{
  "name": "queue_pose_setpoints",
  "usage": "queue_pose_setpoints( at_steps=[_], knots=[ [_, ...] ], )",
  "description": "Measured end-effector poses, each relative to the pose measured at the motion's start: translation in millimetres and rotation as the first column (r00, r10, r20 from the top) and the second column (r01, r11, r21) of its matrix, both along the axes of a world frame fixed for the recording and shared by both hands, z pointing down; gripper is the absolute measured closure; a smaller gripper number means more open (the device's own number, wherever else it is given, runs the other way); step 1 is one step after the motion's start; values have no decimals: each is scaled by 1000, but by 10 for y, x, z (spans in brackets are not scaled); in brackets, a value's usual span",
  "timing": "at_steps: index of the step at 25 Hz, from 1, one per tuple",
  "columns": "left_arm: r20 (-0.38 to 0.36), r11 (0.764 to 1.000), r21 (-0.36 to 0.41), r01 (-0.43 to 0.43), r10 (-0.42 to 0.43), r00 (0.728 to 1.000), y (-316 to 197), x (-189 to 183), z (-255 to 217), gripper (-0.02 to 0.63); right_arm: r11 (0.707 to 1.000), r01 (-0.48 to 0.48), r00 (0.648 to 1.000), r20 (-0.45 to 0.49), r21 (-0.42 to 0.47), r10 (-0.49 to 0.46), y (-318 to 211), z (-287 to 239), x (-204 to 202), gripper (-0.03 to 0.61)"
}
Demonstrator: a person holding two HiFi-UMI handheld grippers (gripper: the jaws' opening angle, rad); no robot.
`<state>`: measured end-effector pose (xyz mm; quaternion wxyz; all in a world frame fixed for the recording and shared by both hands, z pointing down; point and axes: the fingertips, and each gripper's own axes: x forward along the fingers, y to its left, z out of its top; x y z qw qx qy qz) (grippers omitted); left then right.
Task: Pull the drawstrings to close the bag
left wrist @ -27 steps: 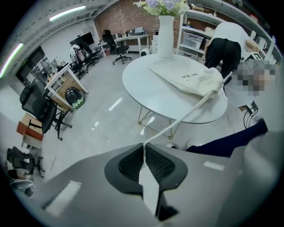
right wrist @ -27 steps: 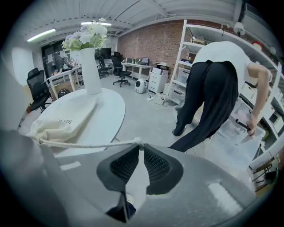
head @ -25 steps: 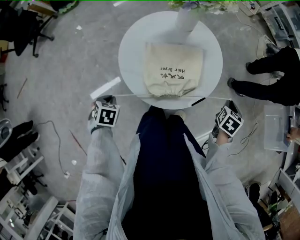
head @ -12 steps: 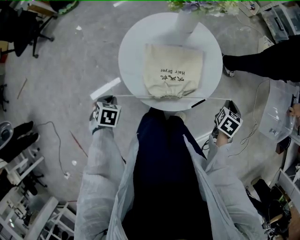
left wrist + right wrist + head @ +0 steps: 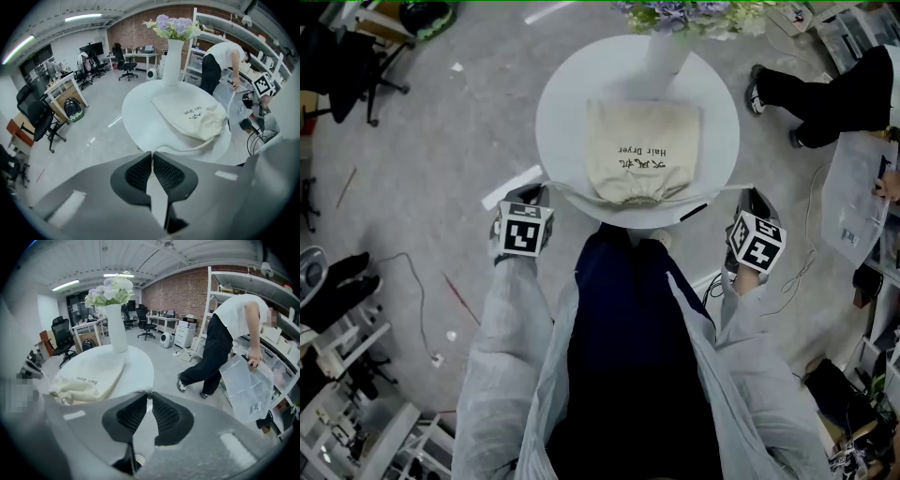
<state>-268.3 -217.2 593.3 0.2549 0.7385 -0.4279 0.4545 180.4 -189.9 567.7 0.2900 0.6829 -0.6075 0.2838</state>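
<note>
Surface: a round white top [image 5: 567, 112], smooth and matte, with the bag lying at its middle.
Room: grey concrete floor [image 5: 422, 141] all around; a brick wall [image 5: 140, 33] and black office chairs [image 5: 124, 63] far behind the bag; white shelves [image 5: 253, 291] off to the bag's right.
Person: a person [image 5: 220, 338] well to the right of the bag, bent over a clear plastic bin [image 5: 246, 385].
Vase: a tall white vase [image 5: 172, 61] with pale purple flowers [image 5: 173, 26], upright just behind the bag's flat end.
Bag: cream cloth bag [image 5: 642, 150], flat, with black print; its mouth is gathered into puckers and turned toward the claws.
Left drawstring: the thin white left drawstring [image 5: 179, 150] leaves the bag's mouth in a loose curve.
Right drawstring: the right drawstring [image 5: 722, 188] runs almost straight out from the bag's mouth.
Left claw: the left claw [image 5: 152, 157] is left of the bag's mouth, its ribbed black pads pinched together on the left drawstring.
Right claw: the right claw [image 5: 149, 397] is right of the bag's mouth, its pads clamped on the right drawstring's end.
</note>
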Motion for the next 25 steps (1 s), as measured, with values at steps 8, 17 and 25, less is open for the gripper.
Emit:
queue_pose_setpoints(
  at_steps=[8,17,25],
  knots=[
    [-144,995,54,-83,90,986,-268,678,-235,580,976,213,973,78,47,-216,-268,-174,-546,535],
    [-224,978,90,-186,202,953,-492,1332,-398,577,825,565,819,125,0,-560,-593,-161,-1497,531],
    [-322,971,23,-239,233,918,-351,1522,-370,168,809,587,770,285,36,-571,-603,-165,-1664,145]
  ],
)
